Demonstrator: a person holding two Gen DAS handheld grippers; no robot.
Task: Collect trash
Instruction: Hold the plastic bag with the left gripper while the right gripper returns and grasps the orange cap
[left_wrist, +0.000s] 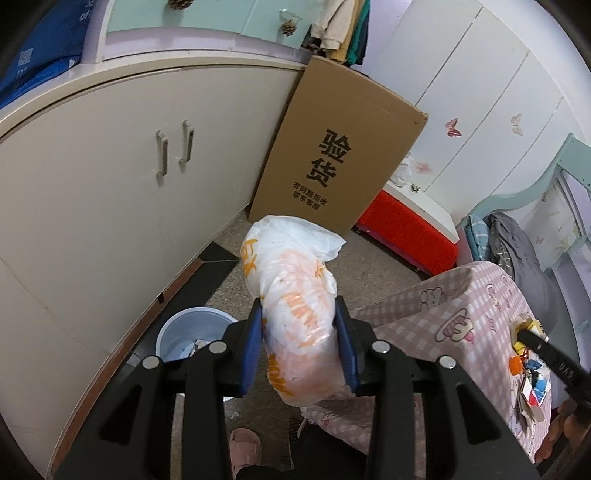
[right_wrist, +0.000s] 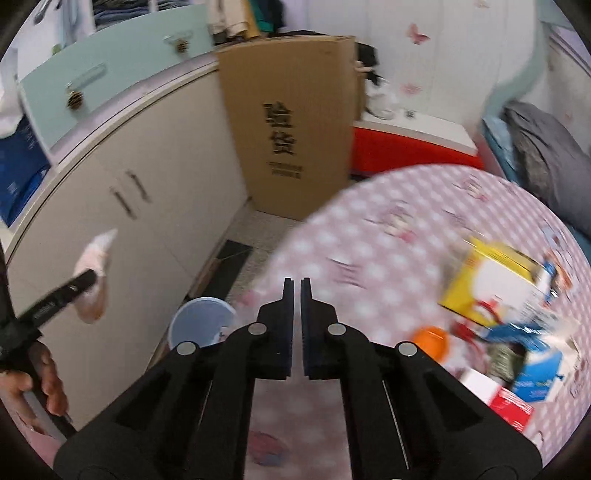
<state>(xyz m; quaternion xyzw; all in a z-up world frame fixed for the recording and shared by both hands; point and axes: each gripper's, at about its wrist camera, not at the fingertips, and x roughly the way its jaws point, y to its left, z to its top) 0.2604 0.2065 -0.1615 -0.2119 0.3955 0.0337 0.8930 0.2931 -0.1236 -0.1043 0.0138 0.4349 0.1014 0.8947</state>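
Disposal is the step in hand: left gripper (left_wrist: 299, 345) has its jaws clamped on the crumpled plastic bag (left_wrist: 291, 295), held above the floor near the blue bin (left_wrist: 177, 332), while right gripper (right_wrist: 297, 291), jaws nearly closed and empty, hovers over the cluttered worktop (right_wrist: 369, 236), so next comes carrying the bag over the bin and releasing.

1. The floor strip (left_wrist: 369, 266) between the cream cabinet (left_wrist: 110, 192) and the pink checked table (left_wrist: 461, 306) is narrow; the light blue bin (left_wrist: 184, 332) stands in it near the cabinet's base, and a pink slipper (left_wrist: 243, 448) lies at its near end.
2. A tall cardboard box (left_wrist: 332, 162) leaning at the cabinet's end closes the far side; a red chest (left_wrist: 402, 232) sits just beside it.
3. The white and orange plastic bag (left_wrist: 295, 306), clamped in the left gripper (left_wrist: 301, 343), fills the air above the strip.
4. On the table, a yellow box (right_wrist: 487, 284), an orange cap (right_wrist: 430, 341) and blurred packets crowd the right part; the near left cloth lies bare under the right gripper (right_wrist: 297, 295), whose jaws stand almost together.
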